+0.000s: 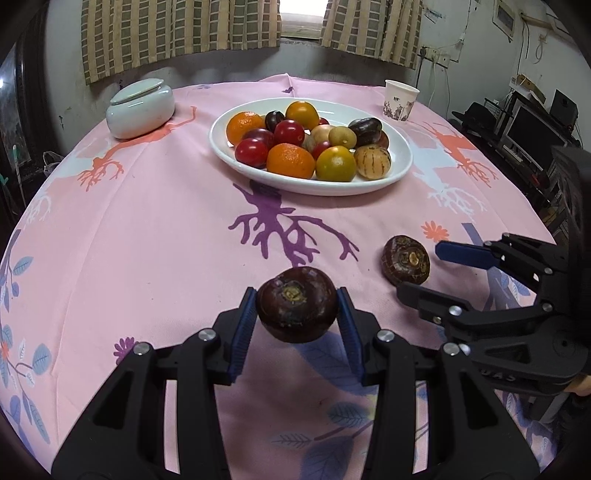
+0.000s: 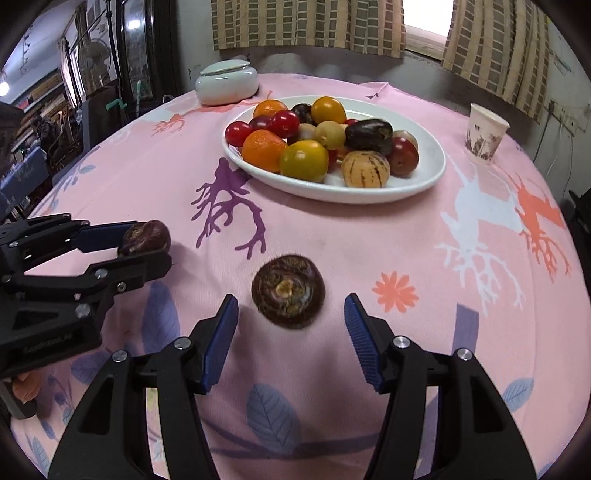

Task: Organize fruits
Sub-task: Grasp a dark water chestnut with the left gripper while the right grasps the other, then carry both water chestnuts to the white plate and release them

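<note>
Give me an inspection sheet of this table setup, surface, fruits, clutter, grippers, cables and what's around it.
Surface: table under a pink printed tablecloth.
Job's things: white oval plate piled with mixed fruits; held dark fruit off the plate; loose dark fruit lying on the cloth.
Clutter: lidded white jar and paper cup standing beyond the plate.
Grippers: left gripper shut on the held dark fruit; right gripper open, its pads just short of the loose dark fruit, not touching.
Cables: wires on the far wall; nothing seen on the table.
Surroundings: checked curtains at a window, electronics shelf.
</note>
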`<control>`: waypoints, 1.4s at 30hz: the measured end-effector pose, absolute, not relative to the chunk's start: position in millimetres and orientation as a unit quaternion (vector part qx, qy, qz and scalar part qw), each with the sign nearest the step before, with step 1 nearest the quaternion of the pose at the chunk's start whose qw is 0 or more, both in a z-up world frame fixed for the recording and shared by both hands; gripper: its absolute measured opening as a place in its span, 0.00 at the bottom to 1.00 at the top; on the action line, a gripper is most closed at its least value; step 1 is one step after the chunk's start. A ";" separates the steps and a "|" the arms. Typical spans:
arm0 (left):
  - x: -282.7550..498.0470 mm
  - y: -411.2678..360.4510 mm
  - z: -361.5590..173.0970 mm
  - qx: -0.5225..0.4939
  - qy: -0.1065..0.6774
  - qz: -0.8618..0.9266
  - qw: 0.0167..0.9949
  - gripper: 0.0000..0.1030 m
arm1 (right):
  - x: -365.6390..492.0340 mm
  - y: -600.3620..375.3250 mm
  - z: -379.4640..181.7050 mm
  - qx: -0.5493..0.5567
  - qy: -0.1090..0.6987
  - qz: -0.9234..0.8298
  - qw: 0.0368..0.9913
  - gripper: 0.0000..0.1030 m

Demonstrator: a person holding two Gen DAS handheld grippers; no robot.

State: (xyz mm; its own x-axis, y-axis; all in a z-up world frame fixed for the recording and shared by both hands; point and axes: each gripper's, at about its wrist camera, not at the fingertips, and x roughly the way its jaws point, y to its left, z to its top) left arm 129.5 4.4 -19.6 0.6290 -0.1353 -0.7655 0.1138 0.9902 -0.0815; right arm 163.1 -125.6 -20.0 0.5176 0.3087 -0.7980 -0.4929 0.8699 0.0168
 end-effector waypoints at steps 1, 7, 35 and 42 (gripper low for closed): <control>129.9 4.9 -19.5 -0.014 0.425 -0.068 0.902 0.43 | 165.4 -123.1 -20.1 -0.109 0.433 0.230 0.865 0.58; 133.1 10.5 -20.1 -0.024 0.431 -0.063 0.900 0.43 | 173.1 -112.8 -26.1 -0.121 0.435 0.218 0.865 0.58; 123.0 5.3 8.0 -0.013 0.408 -0.068 0.910 0.43 | 140.1 -175.8 39.3 -0.078 0.373 0.214 0.899 0.41; 154.0 5.9 50.5 0.001 0.400 -0.079 0.913 0.43 | 160.9 -171.8 78.2 -0.075 0.322 0.223 0.917 0.41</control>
